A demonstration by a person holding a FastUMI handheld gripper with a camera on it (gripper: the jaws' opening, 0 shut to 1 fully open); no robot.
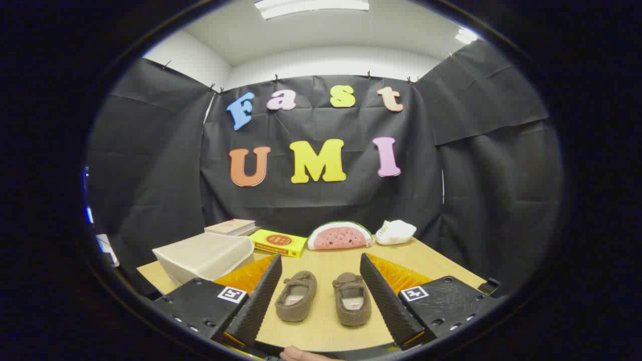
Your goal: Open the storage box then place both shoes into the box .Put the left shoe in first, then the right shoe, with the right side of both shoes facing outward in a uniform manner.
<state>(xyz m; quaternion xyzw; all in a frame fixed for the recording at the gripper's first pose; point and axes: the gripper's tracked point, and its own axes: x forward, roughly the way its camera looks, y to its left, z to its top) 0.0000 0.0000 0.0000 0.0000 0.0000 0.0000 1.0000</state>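
Step 1, box not yet opened. Gripper (321, 288) spread wide, holding nothing; both shoes between the fingers: left shoe (296, 296), right shoe (352, 299), mid-table (426, 260) near front edge. Box (205, 256) at table's left edge, lid looks on. Next: swing left to lid.

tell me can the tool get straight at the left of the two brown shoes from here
Probably yes. The tool is open, its fingers spread wide, and both brown shoes lie on the bare table between them with nothing in front. The storage box sits off to the side.
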